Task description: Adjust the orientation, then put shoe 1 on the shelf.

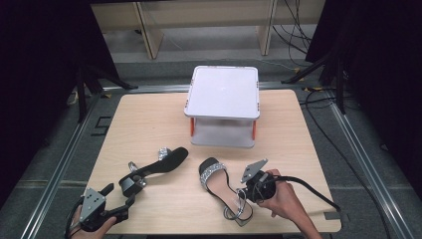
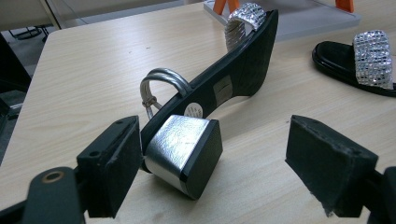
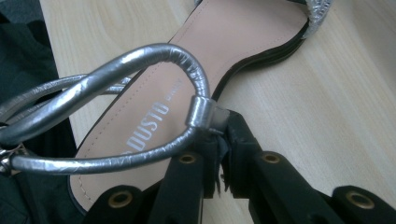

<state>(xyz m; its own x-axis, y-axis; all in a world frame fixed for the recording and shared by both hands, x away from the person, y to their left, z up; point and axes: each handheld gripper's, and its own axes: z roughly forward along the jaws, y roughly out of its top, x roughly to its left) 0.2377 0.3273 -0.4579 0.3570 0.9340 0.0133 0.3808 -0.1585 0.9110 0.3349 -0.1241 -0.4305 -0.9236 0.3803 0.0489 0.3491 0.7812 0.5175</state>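
2 grippers work a pair of sandals at the near edge of a wooden surface (image 1: 149,114).

Nearest, the right gripper (image 3: 219,140) has its jaws pinched tight on the silver ankle strap (image 3: 140,60) of the upright sandal (image 1: 219,186). At the left, the left gripper (image 1: 117,198) holds its jaws wide around the silver block heel (image 2: 184,154) of the tipped sandal (image 1: 154,168), the left jaw just beside it. Farther back stands a white 2-tier rack (image 1: 224,92).

Table (image 1: 149,119): rack (image 1: 222,104) at far centre. Two sandals in front of it; left sandal (image 1: 157,167) on its side, right sandal (image 1: 221,186) upright, near but apart.
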